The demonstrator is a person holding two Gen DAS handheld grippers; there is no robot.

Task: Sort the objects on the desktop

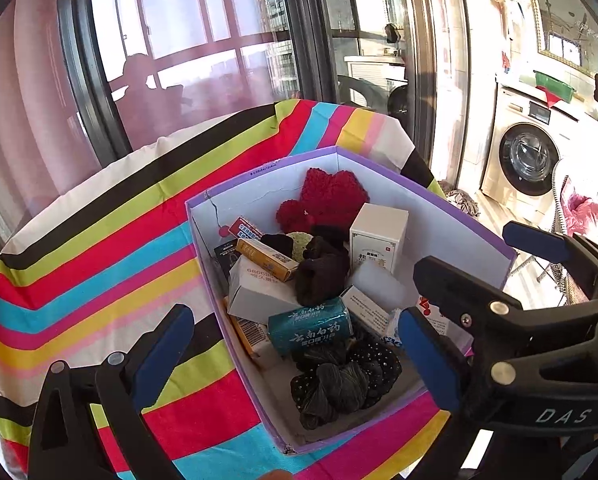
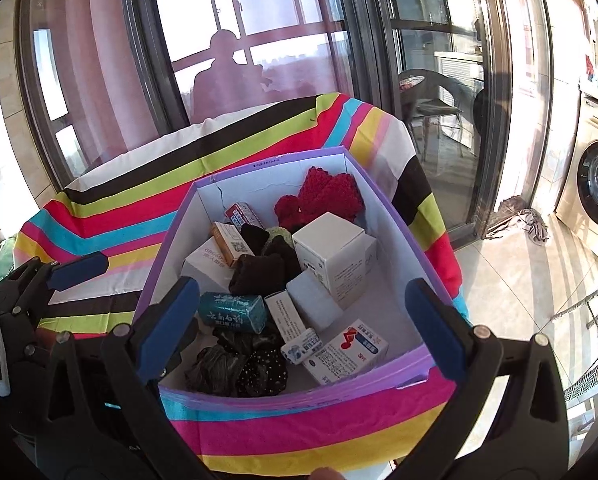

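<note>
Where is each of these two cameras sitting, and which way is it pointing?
Left wrist: on the left gripper, looking forward and down into the purple-rimmed box; its own open blue-padded fingers show, and the right gripper.
Right wrist: on the right gripper, over the box's near rim; its open fingers show, with the left gripper at left.
Both share the box, the teal packet and the striped cloth.

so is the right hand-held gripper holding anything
No, the right hand-held gripper hangs open over the box, with nothing between its blue fingers.
</note>
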